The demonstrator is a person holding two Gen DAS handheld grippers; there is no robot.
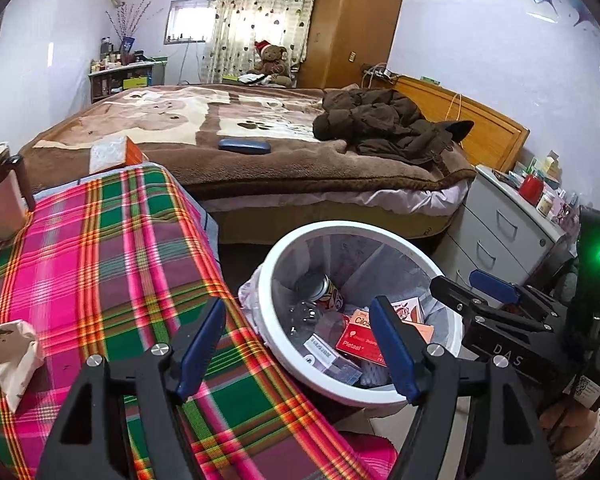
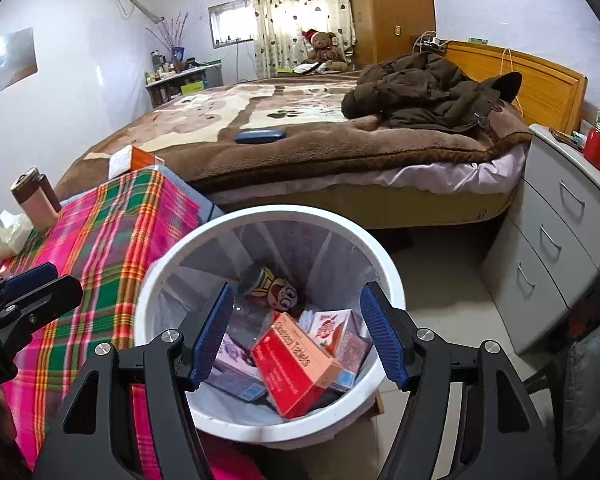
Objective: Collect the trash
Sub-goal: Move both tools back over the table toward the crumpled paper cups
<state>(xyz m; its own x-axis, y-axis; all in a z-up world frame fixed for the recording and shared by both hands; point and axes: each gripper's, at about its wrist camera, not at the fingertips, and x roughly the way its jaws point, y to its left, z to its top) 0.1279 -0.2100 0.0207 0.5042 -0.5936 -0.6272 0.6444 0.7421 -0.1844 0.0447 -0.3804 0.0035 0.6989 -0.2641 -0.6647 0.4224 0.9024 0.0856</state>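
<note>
the bed (image 2: 300,128) fills the far room, a brown coat (image 2: 428,92) heaped at its 2 o'clock corner. the plaid table (image 1: 112,264) sits at 9 o'clock of the white bin (image 2: 172,280), with a crumpled tissue (image 1: 10,356) lying near its left edge. in the bin, a red box (image 2: 296,364) lies over smaller cartons, a can (image 2: 272,288) behind. the right gripper (image 2: 298,340) hangs above the bin (jaws apart, empty). the left gripper (image 1: 298,344) stands open over the bin's 9 o'clock rim, touching nothing.
</note>
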